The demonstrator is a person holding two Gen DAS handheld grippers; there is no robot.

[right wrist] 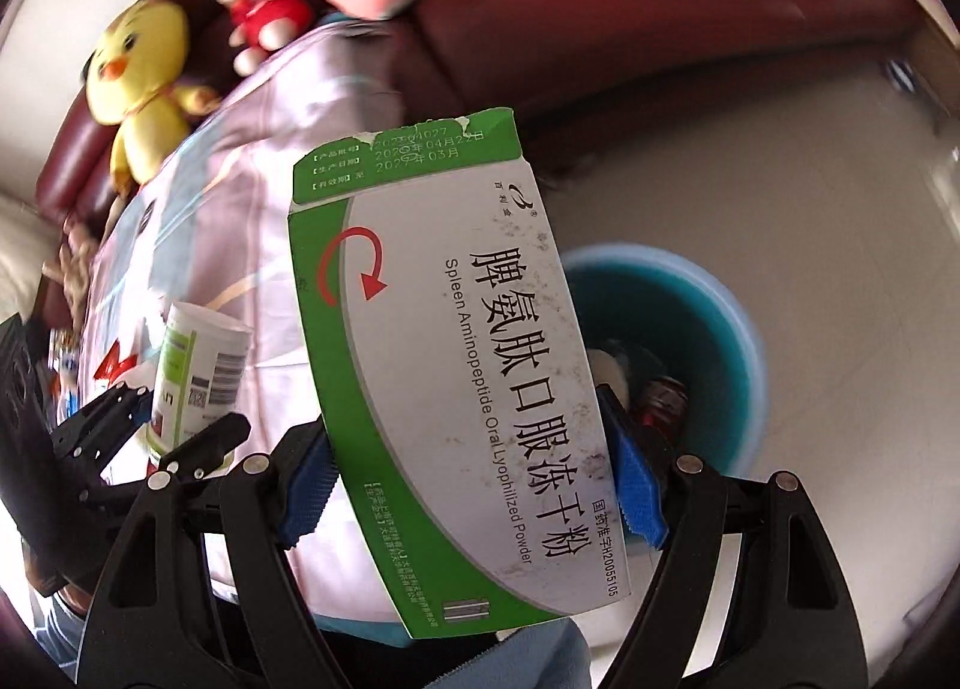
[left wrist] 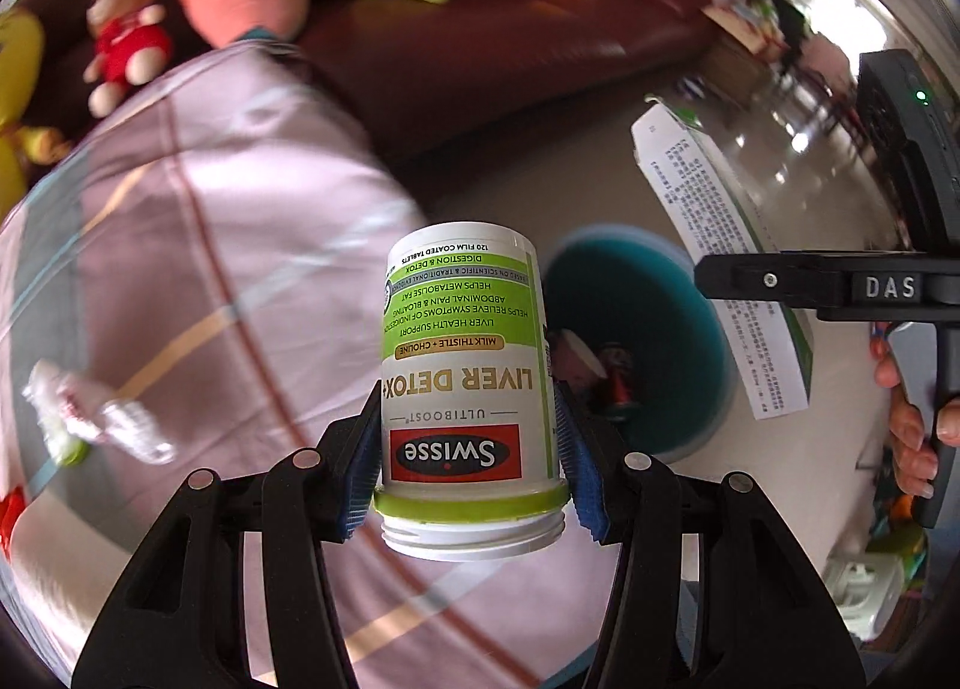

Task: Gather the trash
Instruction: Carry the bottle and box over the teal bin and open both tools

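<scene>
My left gripper [left wrist: 471, 443] is shut on a white and green supplement bottle [left wrist: 465, 365], held upside down with its open threaded neck toward the camera. My right gripper [right wrist: 474, 485] is shut on a flat green and white medicine box [right wrist: 450, 365]. A teal trash bin [left wrist: 654, 329] stands on the floor just beyond the bottle, with a cup and a can inside. The trash bin [right wrist: 708, 329] also shows behind the box in the right wrist view. The box [left wrist: 720, 269] and right gripper appear at the right of the left wrist view; the bottle [right wrist: 198, 365] shows at the left of the right wrist view.
A table with a pink patterned cloth [left wrist: 210, 269] lies left of the bin, with a crushed plastic bottle [left wrist: 90, 419] on it. A dark red sofa [left wrist: 510, 47] behind holds plush toys [right wrist: 138, 89]. Pale tiled floor [right wrist: 810, 179] surrounds the bin.
</scene>
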